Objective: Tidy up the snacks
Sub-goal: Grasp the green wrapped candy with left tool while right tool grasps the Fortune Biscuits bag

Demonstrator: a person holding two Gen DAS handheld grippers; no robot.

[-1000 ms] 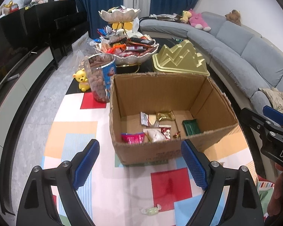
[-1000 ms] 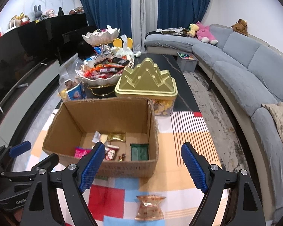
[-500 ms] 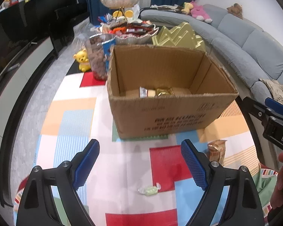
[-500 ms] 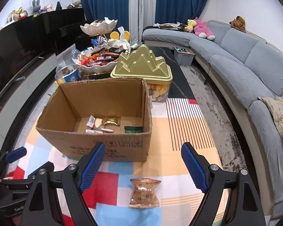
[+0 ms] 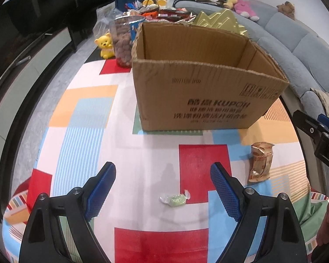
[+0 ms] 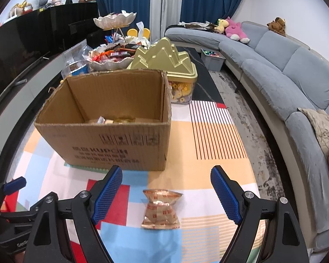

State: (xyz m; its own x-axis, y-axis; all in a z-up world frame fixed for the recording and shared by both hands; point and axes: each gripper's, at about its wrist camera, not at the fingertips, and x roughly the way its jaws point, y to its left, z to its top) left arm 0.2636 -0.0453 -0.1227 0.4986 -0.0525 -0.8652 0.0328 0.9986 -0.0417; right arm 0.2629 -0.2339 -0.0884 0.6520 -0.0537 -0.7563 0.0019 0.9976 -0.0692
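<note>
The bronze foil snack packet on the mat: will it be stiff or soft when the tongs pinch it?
The bronze foil snack packet looks puffy and crinkled, so it will probably crumple and yield. It seems light for its size. Its glossy foil may slip, and since it lies flat on the mat it should not roll.

Even indoor light, soft shadows; strong fisheye bending, dark corners; slight blur, left view.
</note>
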